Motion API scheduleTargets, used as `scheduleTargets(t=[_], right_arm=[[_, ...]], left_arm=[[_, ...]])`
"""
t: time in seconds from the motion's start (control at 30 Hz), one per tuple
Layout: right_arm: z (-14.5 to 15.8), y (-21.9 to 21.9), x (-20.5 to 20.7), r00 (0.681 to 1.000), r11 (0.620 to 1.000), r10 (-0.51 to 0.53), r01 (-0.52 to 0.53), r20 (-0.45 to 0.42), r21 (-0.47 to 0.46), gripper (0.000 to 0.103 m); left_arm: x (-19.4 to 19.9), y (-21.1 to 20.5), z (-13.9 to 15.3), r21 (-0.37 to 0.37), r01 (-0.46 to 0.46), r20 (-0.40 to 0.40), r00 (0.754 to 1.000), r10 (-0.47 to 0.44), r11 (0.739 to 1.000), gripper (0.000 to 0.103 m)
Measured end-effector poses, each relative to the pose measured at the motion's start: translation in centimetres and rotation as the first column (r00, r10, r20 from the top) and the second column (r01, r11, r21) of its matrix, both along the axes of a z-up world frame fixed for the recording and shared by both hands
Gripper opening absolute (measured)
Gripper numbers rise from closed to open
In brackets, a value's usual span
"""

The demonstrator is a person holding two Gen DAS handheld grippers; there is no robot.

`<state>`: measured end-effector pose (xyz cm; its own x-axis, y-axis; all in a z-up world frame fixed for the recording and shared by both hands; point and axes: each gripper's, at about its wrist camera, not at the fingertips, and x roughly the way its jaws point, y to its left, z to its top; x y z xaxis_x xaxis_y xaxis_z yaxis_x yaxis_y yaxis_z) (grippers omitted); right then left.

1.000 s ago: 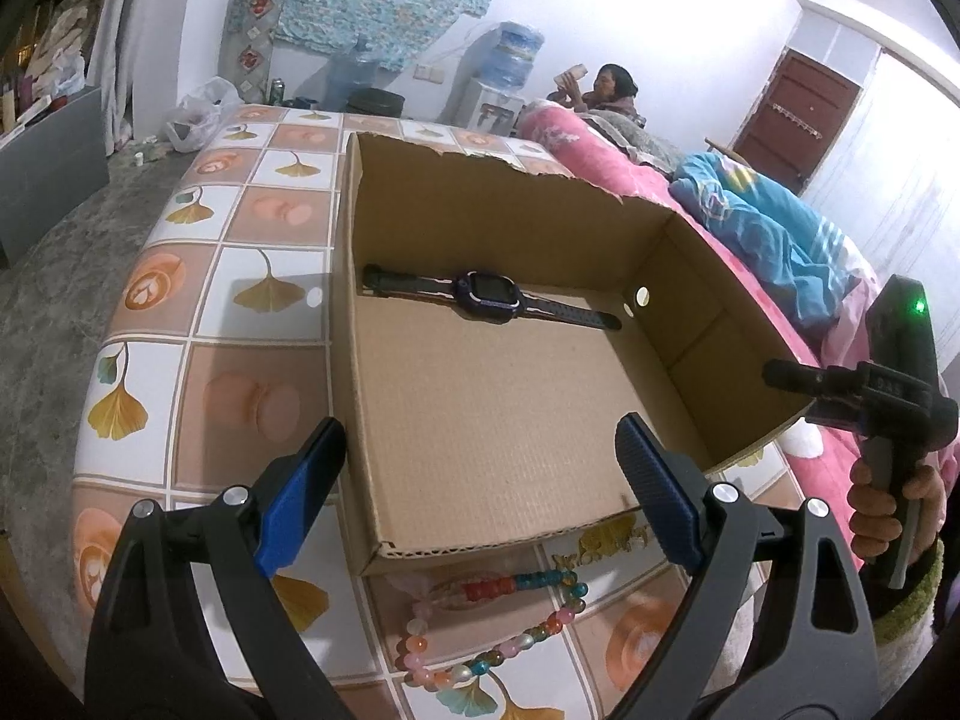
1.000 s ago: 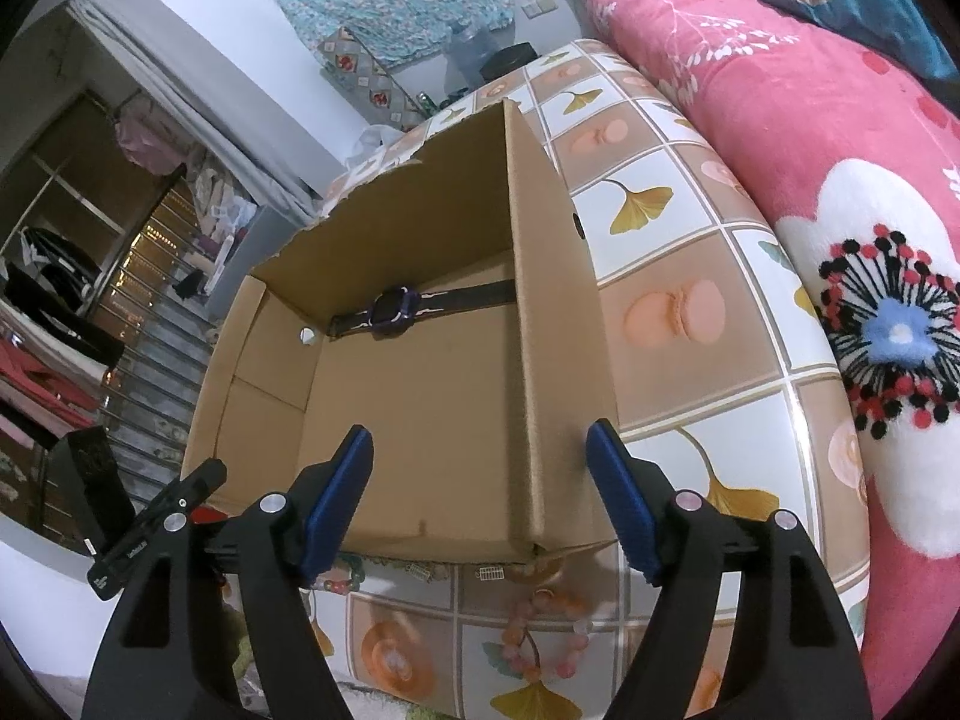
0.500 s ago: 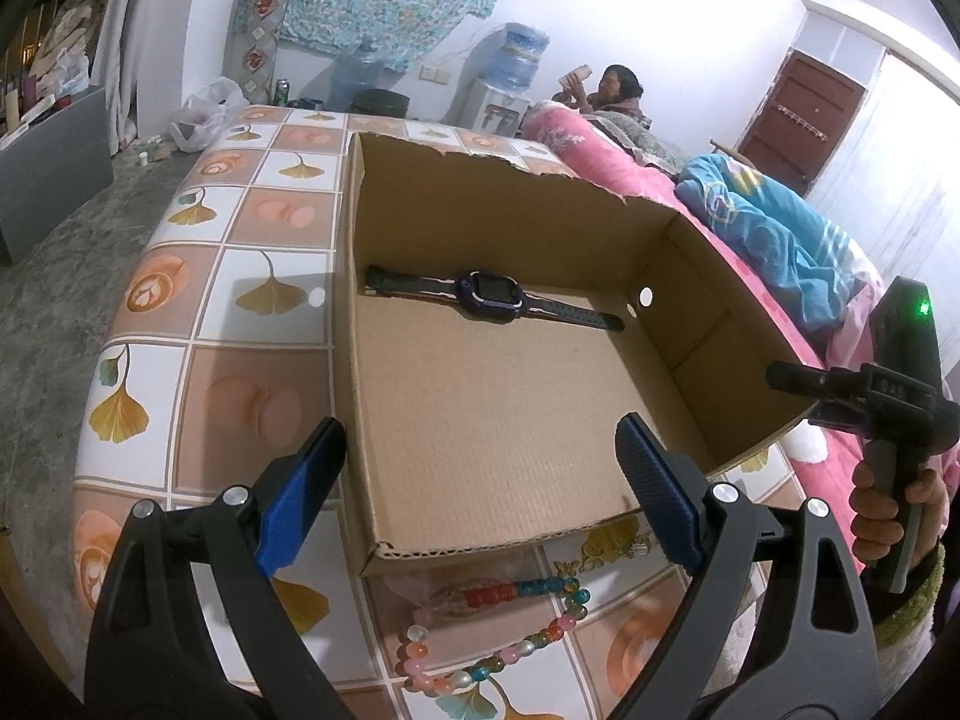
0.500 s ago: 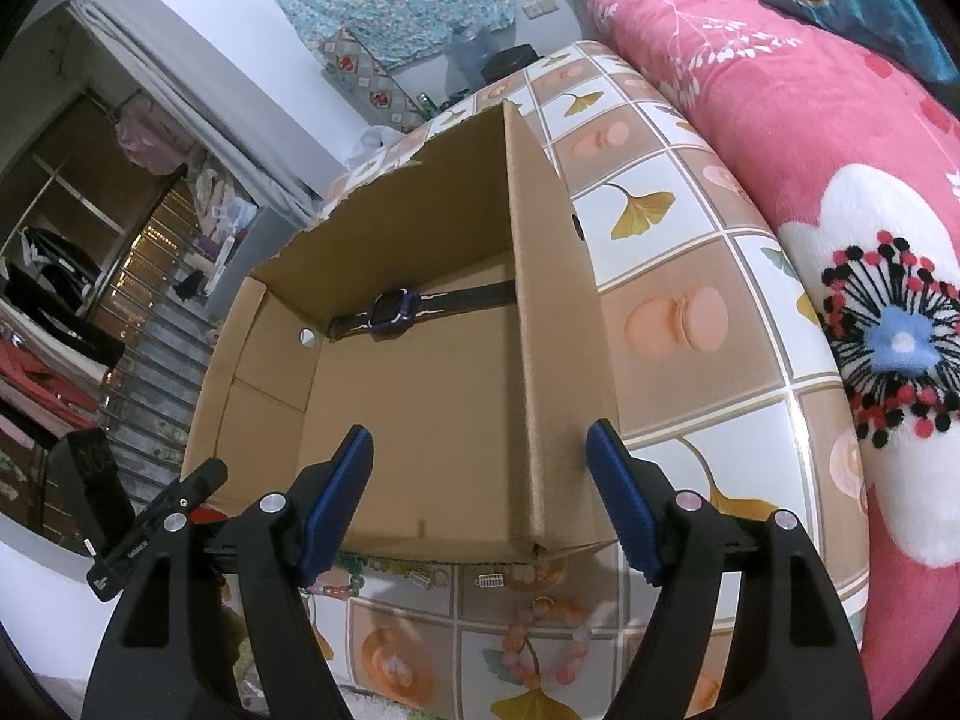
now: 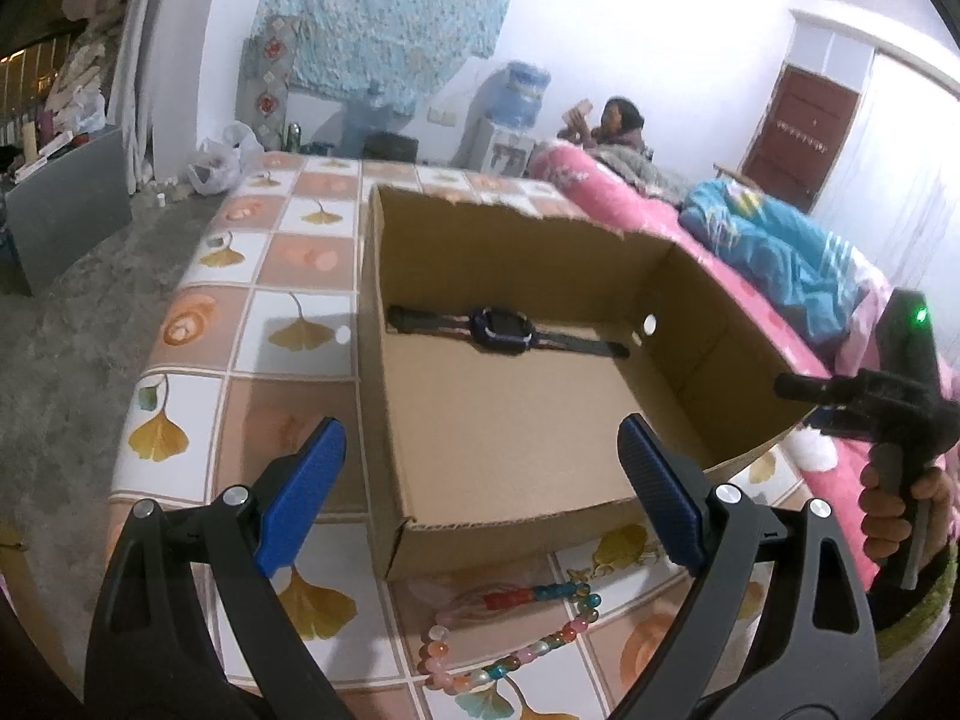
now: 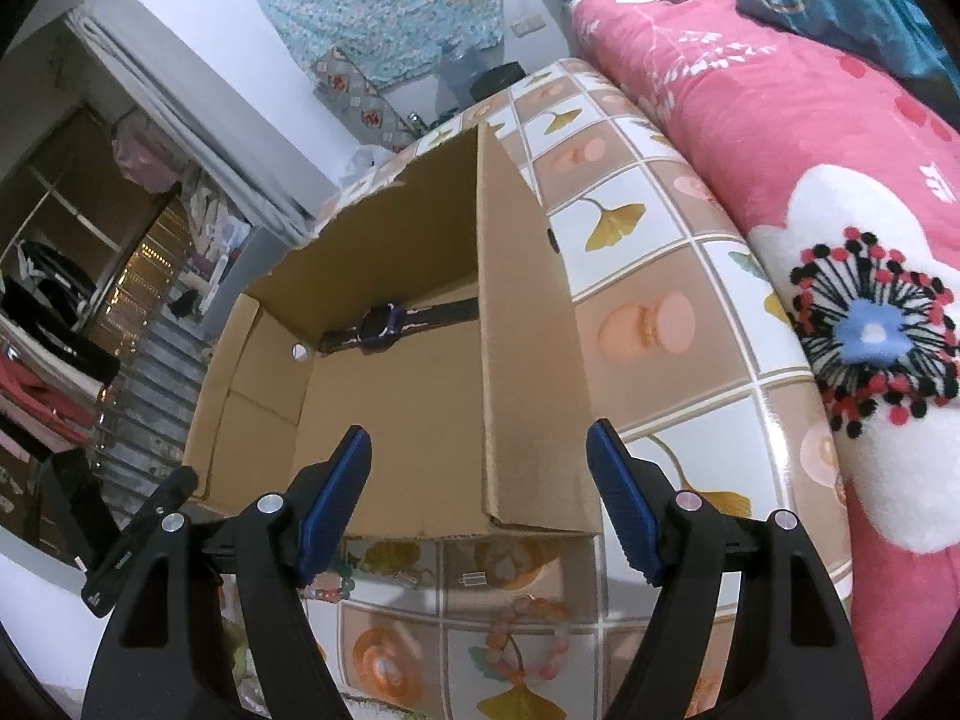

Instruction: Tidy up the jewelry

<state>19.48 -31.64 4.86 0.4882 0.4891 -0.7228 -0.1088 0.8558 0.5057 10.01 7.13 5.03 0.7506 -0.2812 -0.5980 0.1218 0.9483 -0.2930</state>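
An open cardboard box (image 5: 510, 420) stands on the tiled-pattern table. A dark watch (image 5: 501, 330) with a purple face lies flat along the box's far wall, also in the right wrist view (image 6: 381, 324). In front of the box, a multicoloured bead bracelet (image 5: 534, 593) lies on the table. A pink-orange bead bracelet (image 6: 528, 636) lies further right. My left gripper (image 5: 480, 438) hovers open over the box's near edge, nothing between its fingers. My right gripper (image 6: 477, 444) is open above the box's near right corner, also empty.
The table (image 5: 288, 330) drops off to a grey floor on the left. A bed with a pink flowered blanket (image 6: 780, 120) borders it on the right. A person (image 5: 618, 120) sits far back on the bed. Two small silver pieces (image 6: 471, 579) lie by the box's front.
The left wrist view has tipped up slightly, so the box and watch sit a little lower in it. Both grippers stay open and empty; nothing on the table has moved.
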Motion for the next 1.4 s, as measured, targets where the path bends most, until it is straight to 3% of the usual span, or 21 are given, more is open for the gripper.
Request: scheduleTargets(t=[0.3,0.67,1.13,1.4], right_arm=[[1.6,-0.4,-2.1,0.996,0.999,-0.023,0.026,0.085,-0.028,0.082],[3.0,-0.6,-4.8,0.988,0.997,-0.039,0.049,0.148,-0.064,0.085],[2.7,0.1,-8.4,0.982,0.99,-0.014,0.04,0.19,-0.132,0.085],[1.8,0.7,-11.5,0.977,0.977,0.02,0.025,0.211,-0.211,0.087]], left_arm=[[-2.9,-0.3,1.3,0.007,0.029,0.046,0.998,-0.03,1.0,0.088],[-5.9,-4.0,1.0,0.098,0.125,0.046,0.99,-0.13,0.987,0.088],[-7.6,-9.2,-1.7,0.056,0.263,-0.041,0.965,-0.261,0.963,0.088],[-8.7,-10.9,-1.8,0.077,0.257,0.0,0.966,-0.257,0.963,0.088]])
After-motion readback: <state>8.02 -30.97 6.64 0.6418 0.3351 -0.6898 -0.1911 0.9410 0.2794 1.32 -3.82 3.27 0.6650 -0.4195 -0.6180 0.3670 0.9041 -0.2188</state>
